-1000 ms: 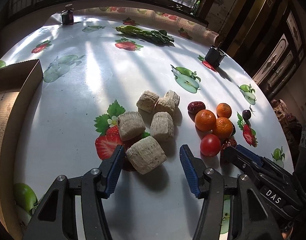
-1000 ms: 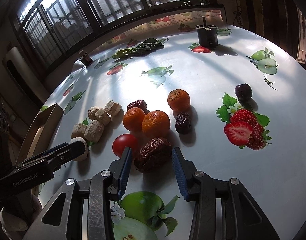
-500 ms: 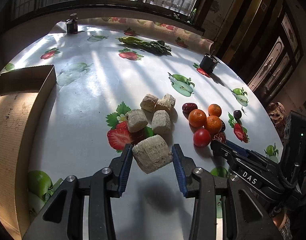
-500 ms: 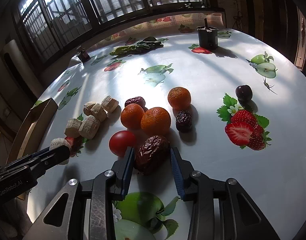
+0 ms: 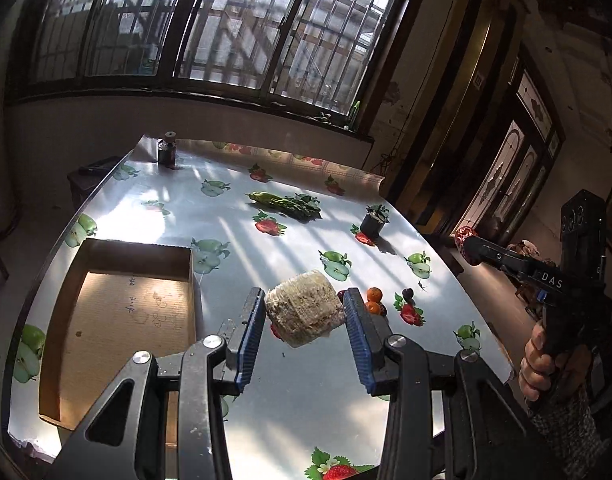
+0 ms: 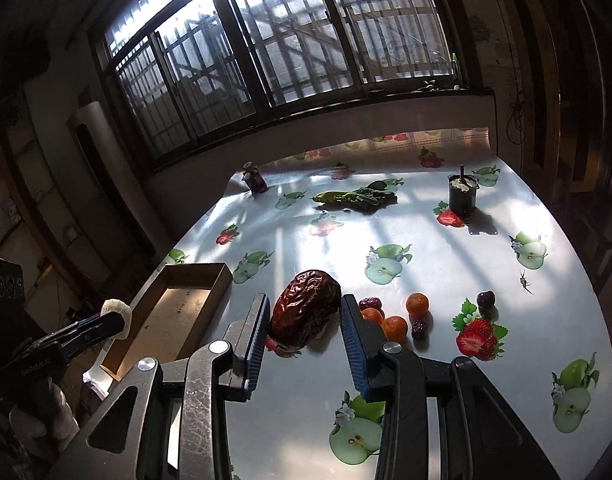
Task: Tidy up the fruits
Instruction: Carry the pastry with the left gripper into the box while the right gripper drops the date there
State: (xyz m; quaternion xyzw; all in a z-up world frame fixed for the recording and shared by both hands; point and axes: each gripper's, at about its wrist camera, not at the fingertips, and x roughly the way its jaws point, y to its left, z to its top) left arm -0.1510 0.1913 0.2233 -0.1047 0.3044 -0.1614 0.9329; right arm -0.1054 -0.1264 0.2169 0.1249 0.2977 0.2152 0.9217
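Note:
My left gripper [image 5: 303, 312] is shut on a beige wrapped cake block [image 5: 303, 310] and holds it high above the table, to the right of the open cardboard box [image 5: 125, 316]. My right gripper [image 6: 303, 312] is shut on a wrinkled dark red date [image 6: 306, 306], also lifted high. Below it on the table lie three small oranges [image 6: 417, 304], two more dates [image 6: 370, 303] and a dark cherry [image 6: 486, 299]. The box also shows in the right wrist view [image 6: 177, 312]. The other cake blocks and the tomato are hidden behind the held things.
The table carries a fruit-print cloth [image 5: 233, 240]. At the back lie a bunch of green vegetables [image 5: 285, 204], a dark jar [image 5: 167, 152] and a black cup [image 5: 374, 224]. The right gripper with its date shows at the right of the left wrist view [image 5: 466, 240].
Both grippers have risen high above the table, each carrying its item. The left gripper closed on the cake block a second ago. The view now takes in the windows and the whole table.

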